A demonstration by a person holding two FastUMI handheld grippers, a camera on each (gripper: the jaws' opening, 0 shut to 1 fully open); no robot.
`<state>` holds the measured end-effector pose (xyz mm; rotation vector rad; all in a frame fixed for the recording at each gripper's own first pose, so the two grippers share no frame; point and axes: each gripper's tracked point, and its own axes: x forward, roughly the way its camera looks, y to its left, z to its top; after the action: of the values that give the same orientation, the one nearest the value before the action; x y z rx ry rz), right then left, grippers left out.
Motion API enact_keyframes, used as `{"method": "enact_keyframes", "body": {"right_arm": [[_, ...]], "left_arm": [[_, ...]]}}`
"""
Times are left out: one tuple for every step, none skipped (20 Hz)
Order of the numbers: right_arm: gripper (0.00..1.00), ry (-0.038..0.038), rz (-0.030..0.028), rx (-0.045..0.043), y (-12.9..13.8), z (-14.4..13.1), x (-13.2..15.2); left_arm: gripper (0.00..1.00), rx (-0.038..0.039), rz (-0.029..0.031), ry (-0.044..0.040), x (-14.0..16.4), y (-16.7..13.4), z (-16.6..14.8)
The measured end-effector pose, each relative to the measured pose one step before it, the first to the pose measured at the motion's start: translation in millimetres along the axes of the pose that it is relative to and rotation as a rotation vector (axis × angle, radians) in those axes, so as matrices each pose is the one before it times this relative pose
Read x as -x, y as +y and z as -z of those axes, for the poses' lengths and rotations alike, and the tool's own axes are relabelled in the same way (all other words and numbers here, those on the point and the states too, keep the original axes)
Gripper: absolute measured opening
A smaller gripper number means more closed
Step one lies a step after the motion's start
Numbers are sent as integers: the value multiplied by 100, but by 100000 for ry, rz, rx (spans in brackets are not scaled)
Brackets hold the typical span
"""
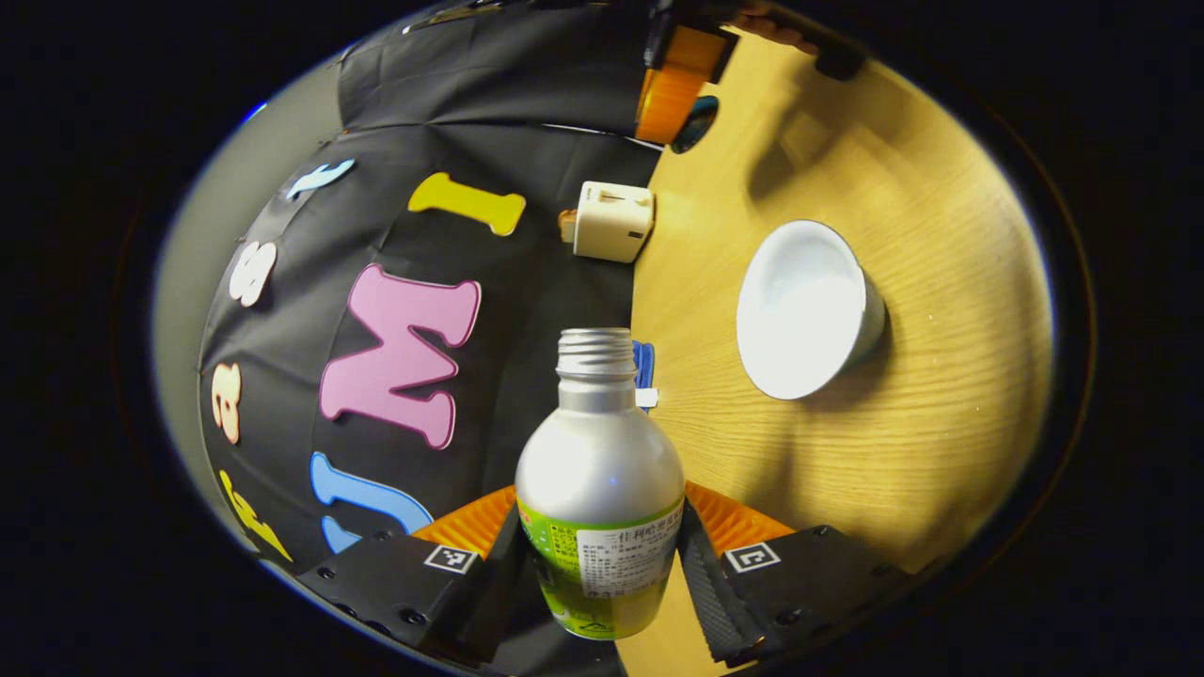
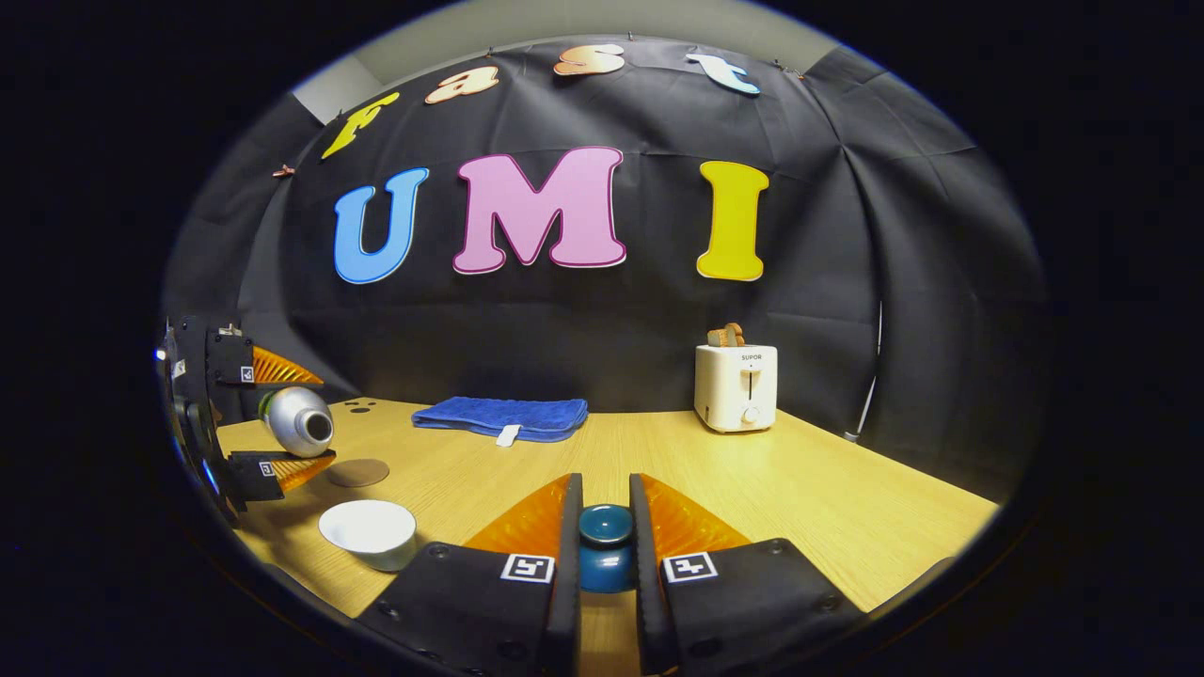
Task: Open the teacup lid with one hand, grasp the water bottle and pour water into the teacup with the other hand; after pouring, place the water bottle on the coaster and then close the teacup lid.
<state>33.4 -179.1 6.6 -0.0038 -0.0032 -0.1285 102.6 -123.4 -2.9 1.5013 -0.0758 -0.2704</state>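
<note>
Gripping the water bottle by its labelled body, the left gripper sits at the bottom centre of the left gripper view, one finger pressed to each side. This bottle is silver with a green label, its threaded neck uncapped, and it lies tipped on its side relative to the table. Right of the neck, at centre right of the frame, the white teacup stands open on the wood with no lid on it. Farther off, a blue cloth peeks out behind the neck, a white toaster sits at upper centre, and the other gripper's orange finger shows at the top edge.

At the bottom centre of the right gripper view, the right gripper is clamped on the dark blue teacup lid by its knob. At lower left the teacup rests on the table, with the round brown coaster just beyond it and the tilted bottle above, mouth facing right. The cloth and toaster stand against the back wall.
</note>
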Motion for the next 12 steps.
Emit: {"method": "enact_keyframes", "body": {"right_arm": [[27, -16, -419, 29, 68, -46, -63], [27, -56, -93, 86, 19, 2, -56], [27, 76, -86, -94, 63, 35, 81], [27, -52, -314, 70, 104, -21, 10], [27, 49, -194, -75, -24, 32, -23], [22, -50, -41, 41, -18, 12, -8], [27, 12, 23, -29, 10, 10, 10], [27, -41, -11, 34, 5, 18, -6], [27, 32, 24, -23, 12, -6, 4], [27, -36, -11, 18, -6, -42, -3], [27, 40, -2, -21, 29, 31, 3], [27, -38, -7, 20, 8, -15, -11]], "left_arm": [[80, -2813, 612, 63, 187, -46, 80], [80, -4973, 565, 230, 111, 73, -13], [80, -4007, 249, -11, 100, -6, -94], [80, -2798, 119, -51, -1, 99, 97], [80, -2714, 519, -127, -66, -60, -57], [80, -2420, 435, 152, -127, 121, 77], [80, -2148, 777, 228, -28, 31, -128], [80, -2152, 218, -44, 121, 206, -100], [80, -2333, -341, -312, 2, 243, -225], [80, -1950, -1, -1, 277, 296, 107], [80, -1862, 479, -102, 64, 87, 42], [80, -1898, 397, -38, 106, 12, 160]]}}
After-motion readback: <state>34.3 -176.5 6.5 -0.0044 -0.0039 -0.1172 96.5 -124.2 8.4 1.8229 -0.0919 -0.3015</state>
